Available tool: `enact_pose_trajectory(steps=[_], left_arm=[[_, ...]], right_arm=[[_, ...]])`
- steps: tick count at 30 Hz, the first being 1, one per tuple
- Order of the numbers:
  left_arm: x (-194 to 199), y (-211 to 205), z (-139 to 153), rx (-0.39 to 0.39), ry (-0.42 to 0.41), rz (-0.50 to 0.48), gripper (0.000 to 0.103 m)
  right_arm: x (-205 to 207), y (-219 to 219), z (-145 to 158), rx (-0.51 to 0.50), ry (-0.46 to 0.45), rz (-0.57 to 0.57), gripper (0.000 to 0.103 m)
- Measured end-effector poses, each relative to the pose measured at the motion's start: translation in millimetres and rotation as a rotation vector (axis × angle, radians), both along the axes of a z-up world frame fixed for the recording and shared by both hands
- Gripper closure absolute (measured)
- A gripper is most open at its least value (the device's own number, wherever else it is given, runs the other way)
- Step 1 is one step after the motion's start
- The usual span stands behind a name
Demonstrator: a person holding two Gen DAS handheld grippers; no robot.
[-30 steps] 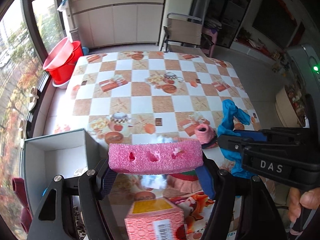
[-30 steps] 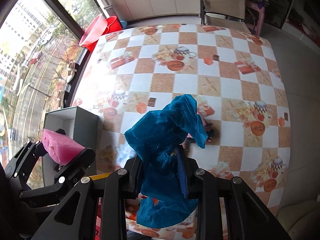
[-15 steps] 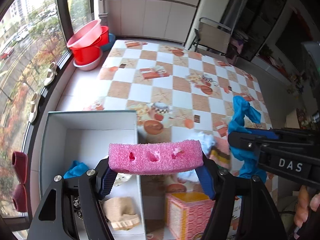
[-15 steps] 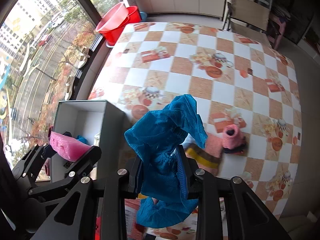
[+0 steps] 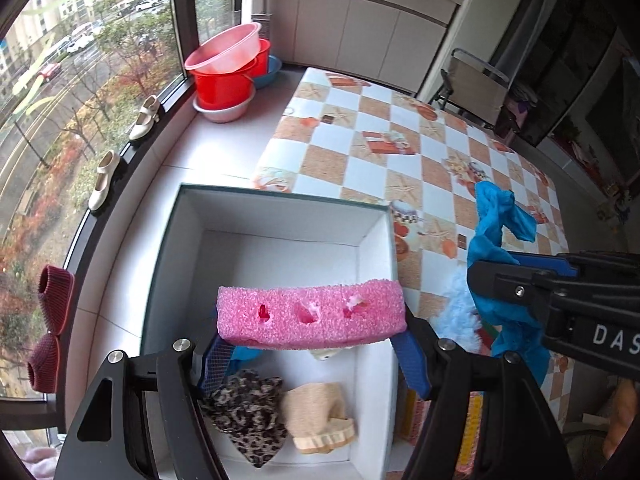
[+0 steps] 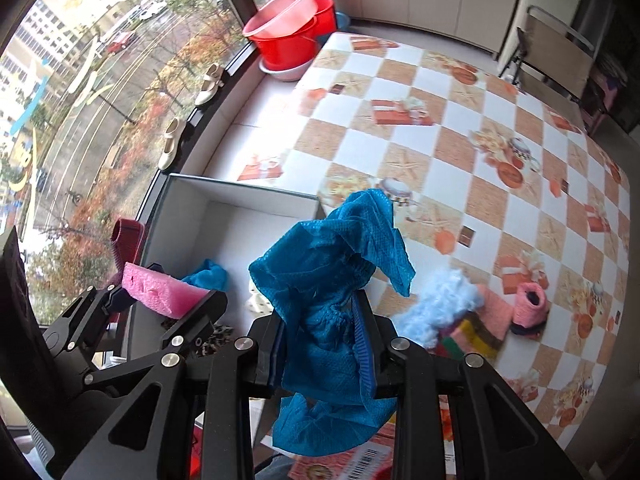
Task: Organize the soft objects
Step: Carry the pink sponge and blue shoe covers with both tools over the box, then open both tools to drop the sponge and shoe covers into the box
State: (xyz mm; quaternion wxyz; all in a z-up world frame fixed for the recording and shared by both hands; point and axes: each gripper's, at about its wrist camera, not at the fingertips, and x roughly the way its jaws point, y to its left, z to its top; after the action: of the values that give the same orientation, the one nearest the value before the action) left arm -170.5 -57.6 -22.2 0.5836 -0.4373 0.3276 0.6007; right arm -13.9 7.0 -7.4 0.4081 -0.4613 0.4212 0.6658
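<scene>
The left gripper (image 5: pixel 312 354) is clamping one pink foam block (image 5: pixel 310 318) crosswise between its two blue pads, the jaws pressing on its ends; three ragged holes are showing in its face. The block is hanging over the open white box (image 5: pixel 276 254), which is lying directly below and ahead of these jaws. Inside the box, beneath the jaws, four soft things are lying: one leopard-print cloth (image 5: pixel 248 416), one beige knitted piece (image 5: pixel 318 414) touching it on the right, one blue scrap (image 6: pixel 206 276), and a spotted white bit (image 6: pixel 256 300) that I cannot identify. The right gripper (image 6: pixel 322 344) is gripping one crumpled blue cloth (image 6: pixel 332 280), bunched tight between its pads, with folds standing up above the jaws and one loose end drooping below them. To the right of these jaws, on the checked tablecloth (image 6: pixel 460 120), one pale blue fluffy tuft (image 6: pixel 440 300), one pink-and-striped folded cloth (image 6: pixel 484 324) and one small pink knitted bootie (image 6: pixel 530 304) are sitting close together, the tuft overlapping the folded cloth. One patterned pink carton (image 6: pixel 360 466) is partly showing under the right jaws. Far ahead of both grippers, four basins (image 5: pixel 230 70) are stacking by the window: two red or pink, one blue, one pale beneath. Two cream shoes (image 5: pixel 120 148) and two dark red knitted slippers (image 5: pixel 50 328) are resting along the sill, left of the left jaws.
</scene>
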Motion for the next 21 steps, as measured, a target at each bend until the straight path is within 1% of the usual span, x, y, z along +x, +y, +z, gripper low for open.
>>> enact_pose_trajectory(steps=[10, 15, 21], left_arm=[[-37.5, -11.0, -20.9, -0.049, 0.019, 0.052, 0.030], [-45.9, -10.3, -28.3, -0.065, 0.025, 0.064, 0.030], [-51.7, -7.8, -33.5, -0.070, 0.052, 0.054, 0.030]], right_arm=[[-49.4, -7.6, -14.8, -0.045, 0.012, 0.071, 0.072], [-67.0, -7.0, -21.5, -0.061, 0.013, 0.093, 0.072], [-80.2, 0.0, -26.4, -0.077, 0.024, 0.099, 0.072]])
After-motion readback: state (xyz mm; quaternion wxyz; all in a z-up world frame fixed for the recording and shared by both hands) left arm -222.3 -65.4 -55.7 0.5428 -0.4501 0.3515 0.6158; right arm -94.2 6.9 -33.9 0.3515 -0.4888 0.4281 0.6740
